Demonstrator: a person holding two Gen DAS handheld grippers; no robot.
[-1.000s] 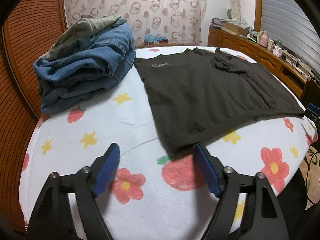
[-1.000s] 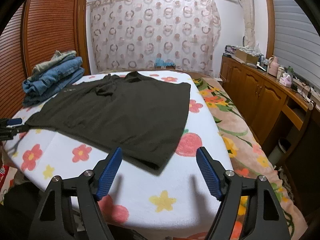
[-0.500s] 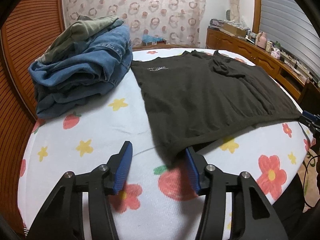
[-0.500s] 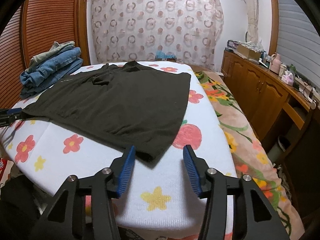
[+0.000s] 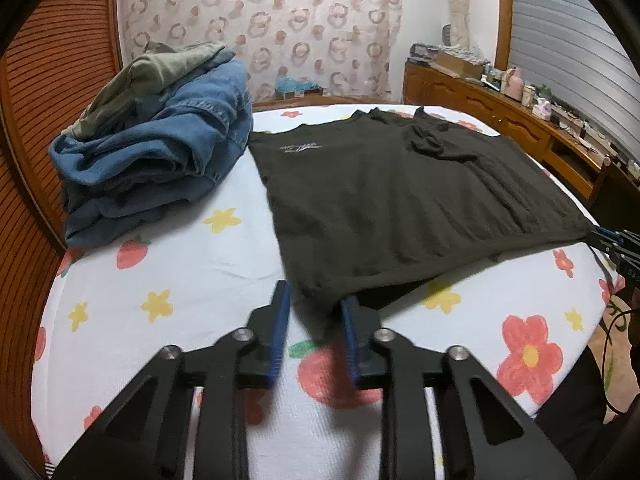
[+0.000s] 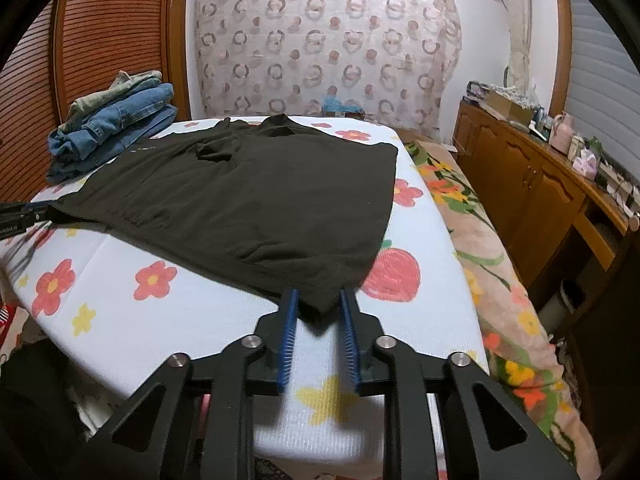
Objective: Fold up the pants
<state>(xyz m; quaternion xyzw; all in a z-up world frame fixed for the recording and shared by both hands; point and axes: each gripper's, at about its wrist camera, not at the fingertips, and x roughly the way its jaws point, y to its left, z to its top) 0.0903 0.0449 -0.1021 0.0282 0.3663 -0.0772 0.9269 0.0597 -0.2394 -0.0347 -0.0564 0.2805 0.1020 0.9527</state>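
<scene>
The dark pants (image 5: 400,200) lay spread flat on the flowered bed (image 5: 180,264), their near hem running side to side between the two hands and the rest stretching away toward the curtain. Each gripper sat at one near corner. The left gripper (image 5: 314,320) had the left corner poking in between its blue pads (image 5: 280,332); the right gripper (image 6: 318,320) had the right corner the same way, cloth tip sitting in the gap. So the garment lay straight ahead of both, and neither hand was nearer than the other.

Compared with a second before, when both sets of jaws stood wide with the corners just ahead of them, they had just been closing and were now narrow. A sliver of gap showed beside the cloth on each side, so I judged the pads not quite pressing yet. In my view, the coming lift depended on both corners being pinched together. The stack of jeans (image 5: 152,152) sat apart at the far left.
</scene>
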